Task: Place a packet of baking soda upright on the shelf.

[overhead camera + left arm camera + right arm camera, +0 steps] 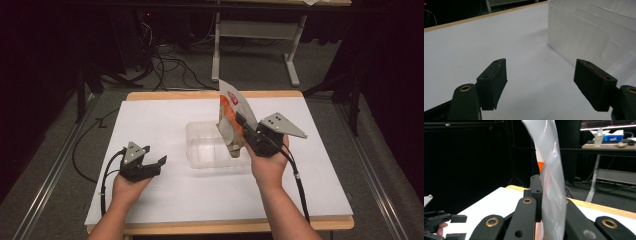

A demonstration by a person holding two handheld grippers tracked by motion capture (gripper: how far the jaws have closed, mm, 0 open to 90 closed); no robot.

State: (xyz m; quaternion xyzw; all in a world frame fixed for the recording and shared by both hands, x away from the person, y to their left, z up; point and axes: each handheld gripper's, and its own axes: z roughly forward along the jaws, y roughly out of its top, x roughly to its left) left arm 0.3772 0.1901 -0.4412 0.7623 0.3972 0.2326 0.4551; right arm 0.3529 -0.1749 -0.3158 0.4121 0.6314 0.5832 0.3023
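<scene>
Right tongs [242, 126], glossy orange-and-white pouch [231, 112]

White sheet [165, 195] covering tan wood table [210, 94]. Clear, faintly frosted plastic container [210, 145] near table centre. Packet [234, 120]: silvery-white with orange body and red label patch, translucent white edge-on in right gripper view. Both grippers black, left gripper [150, 161] and right gripper [243, 123], with brass-coloured pivot rings and grey plates. Grey floor beyond far edge.
</scene>
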